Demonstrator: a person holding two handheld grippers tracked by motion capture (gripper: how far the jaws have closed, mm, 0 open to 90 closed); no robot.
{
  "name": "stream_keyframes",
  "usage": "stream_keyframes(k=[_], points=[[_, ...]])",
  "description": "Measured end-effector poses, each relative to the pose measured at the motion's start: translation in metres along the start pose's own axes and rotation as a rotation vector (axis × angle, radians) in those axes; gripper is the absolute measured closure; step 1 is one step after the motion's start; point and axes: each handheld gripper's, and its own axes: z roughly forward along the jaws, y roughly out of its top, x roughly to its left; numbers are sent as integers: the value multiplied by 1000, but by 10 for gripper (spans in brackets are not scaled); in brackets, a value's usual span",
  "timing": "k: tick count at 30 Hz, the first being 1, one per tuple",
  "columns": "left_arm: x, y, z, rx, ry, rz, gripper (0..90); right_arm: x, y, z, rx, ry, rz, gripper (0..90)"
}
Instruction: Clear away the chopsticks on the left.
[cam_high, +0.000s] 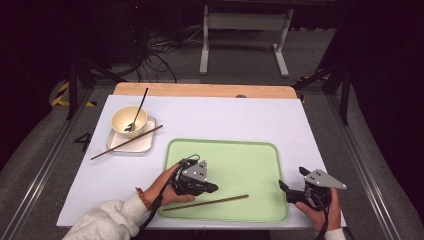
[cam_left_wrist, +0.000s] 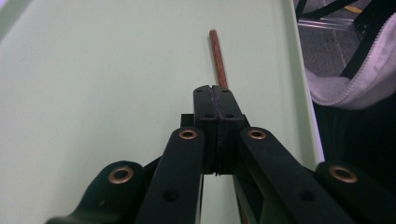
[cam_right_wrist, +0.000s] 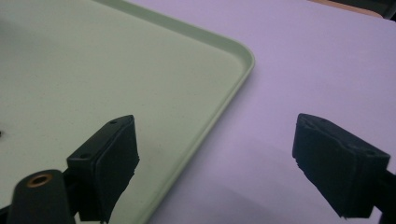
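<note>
Hovering low over green tray (cam_high: 250, 160) | left hand-held gripper (cam_high: 212, 188) clamped together, chopstick (cam_high: 207, 202) beneath | right hand-held gripper (cam_high: 291, 183) jaws apart

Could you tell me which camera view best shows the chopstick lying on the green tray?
The high view: the chopstick lies full length on the tray. The left gripper view shows one end past the shut left gripper; whether it is gripped is unclear.

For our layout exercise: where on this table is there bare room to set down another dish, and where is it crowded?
Bare: the green tray behind the chopstick, and the white tabletop right of the bowl. Crowded: the far-left corner, where bowl, spoon and second chopstick share a white plate.
</note>
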Motion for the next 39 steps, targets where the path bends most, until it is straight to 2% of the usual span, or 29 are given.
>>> stream_keyframes(k=[7, 10, 12, 15, 18, 21, 23, 28, 32, 36, 39], points=[[-2, 16, 13, 7, -14, 48, 900, 0, 0, 0, 1, 1, -1, 148], [-3, 18, 21, 15, -17, 45, 895, 1, 0, 0, -1, 2, -7, 148], [-4, 20, 25, 31, -18, 61, 857, 1, 1, -1, -2, 0, -5, 147], [-5, 21, 27, 35, -19, 61, 791, 2, 1, -1, -1, 2, -7, 147], [-8, 25, 34, 76, -13, 87, 757, 2, 1, -2, 1, 2, -9, 147], [-7, 26, 37, 81, -5, 78, 710, 2, 0, -3, -4, 0, -5, 147], [-5, 26, 38, 70, -15, 60, 676, 2, 0, -4, -3, 0, -7, 147], [-7, 31, 47, 87, -25, 74, 653, 2, 0, -4, -3, 1, -6, 147], [-9, 34, 54, 104, -25, 87, 661, 2, -1, -5, -4, -3, -4, 147], [-7, 33, 64, 132, -20, 62, 671, 1, -1, -4, -1, -2, -4, 147], [-5, 33, 68, 144, -9, 59, 694, 2, -1, -4, 0, 0, -7, 147]])
